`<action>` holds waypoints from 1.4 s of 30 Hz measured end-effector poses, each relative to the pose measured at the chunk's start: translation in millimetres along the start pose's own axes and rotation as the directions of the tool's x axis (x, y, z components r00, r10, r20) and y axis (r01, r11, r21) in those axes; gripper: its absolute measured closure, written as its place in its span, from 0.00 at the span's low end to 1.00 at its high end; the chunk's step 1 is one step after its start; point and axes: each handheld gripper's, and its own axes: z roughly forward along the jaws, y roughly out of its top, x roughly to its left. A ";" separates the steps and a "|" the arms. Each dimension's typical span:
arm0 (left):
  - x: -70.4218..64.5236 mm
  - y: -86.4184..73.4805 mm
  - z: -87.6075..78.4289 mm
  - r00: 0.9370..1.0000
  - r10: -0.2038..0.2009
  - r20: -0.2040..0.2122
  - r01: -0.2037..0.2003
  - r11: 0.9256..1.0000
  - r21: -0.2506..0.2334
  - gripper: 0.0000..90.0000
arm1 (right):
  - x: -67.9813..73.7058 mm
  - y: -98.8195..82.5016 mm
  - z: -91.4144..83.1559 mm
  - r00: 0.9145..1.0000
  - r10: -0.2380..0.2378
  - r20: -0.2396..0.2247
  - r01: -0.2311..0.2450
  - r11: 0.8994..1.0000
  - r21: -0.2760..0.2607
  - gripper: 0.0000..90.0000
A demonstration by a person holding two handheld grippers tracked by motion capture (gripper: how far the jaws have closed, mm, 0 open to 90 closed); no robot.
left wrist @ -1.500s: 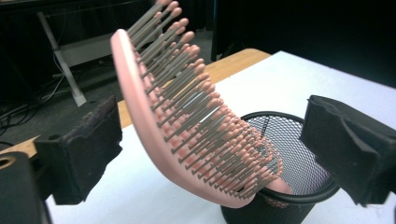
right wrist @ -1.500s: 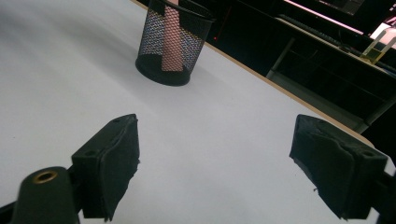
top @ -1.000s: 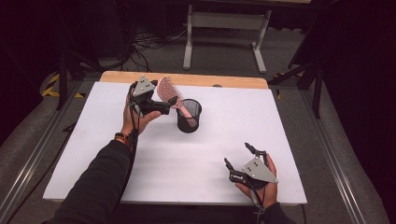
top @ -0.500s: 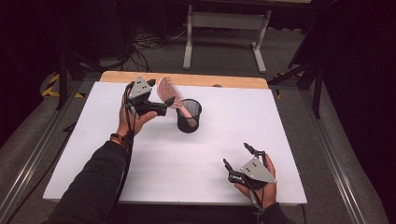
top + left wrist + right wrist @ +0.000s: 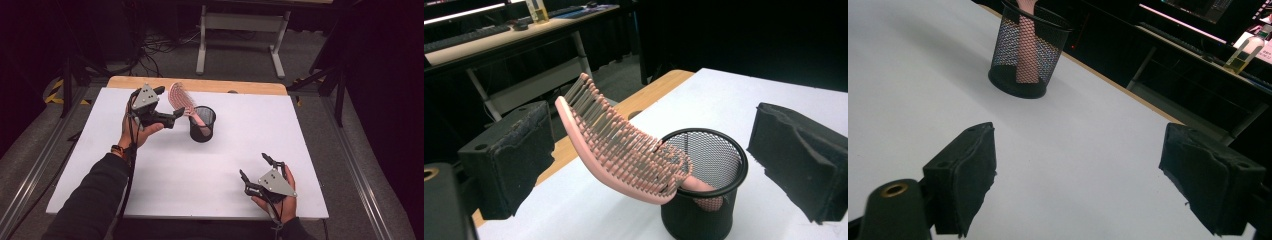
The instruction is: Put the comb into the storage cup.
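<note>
Since approx. 1 s ago the left hand-held gripper (image 5: 167, 107) has drawn back a little from the pink hairbrush (image 5: 624, 150), jaws spread and holding nothing; the right hand-held gripper (image 5: 260, 175), also spread and empty, rests at the near tabletop (image 5: 310, 130) edge, w/o real change. The brush stands handle-down in the black mesh cup (image 5: 202, 124), nothing else visible inside, head leaning out over the rim. Risk, in my judgement: the head overhangs, so the light cup could tip if it is bumped.
</note>
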 end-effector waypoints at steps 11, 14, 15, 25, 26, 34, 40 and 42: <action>-4.9 -1.9 -9.4 1.000 0.027 0.013 -0.027 1.000 0.007 0.06 | -0.3 0.4 -0.7 1.000 0.000 0.008 0.000 1.000 -0.004 0.17; -6.7 -3.6 -11.0 0.999 0.034 0.001 -0.034 0.999 0.017 0.06 | -0.1 0.5 -0.8 1.000 -0.001 0.009 0.001 1.000 -0.004 0.17; -7.1 -4.4 -11.4 0.999 0.032 0.003 -0.032 0.999 0.019 0.06 | -0.1 0.5 -0.7 1.000 -0.001 0.009 0.001 1.000 -0.003 0.17; -9.2 -9.5 -17.6 0.998 0.051 0.022 -0.051 0.998 0.022 0.06 | 0.2 0.2 -0.2 1.000 -0.003 0.011 0.003 1.000 0.003 0.18; -9.7 -10.4 -19.6 0.998 0.057 0.023 -0.057 0.998 0.023 0.06 | 0.4 0.2 -0.1 1.000 -0.002 0.012 0.002 1.000 0.003 0.18; -14.5 -12.8 -25.6 0.996 0.087 0.028 -0.088 0.995 0.045 0.07 | 1.2 0.5 0.1 1.000 -0.007 0.013 0.007 1.000 0.004 0.18; -20.5 -15.5 -29.7 0.994 0.096 0.051 -0.097 0.995 0.030 0.07 | 1.3 0.4 0.4 1.000 -0.008 0.013 0.008 1.000 0.006 0.18; -24.3 -15.9 -31.7 0.991 0.119 0.058 -0.121 0.992 0.034 0.07 | 1.1 0.3 0.5 1.000 -0.009 0.013 0.009 1.000 0.006 0.18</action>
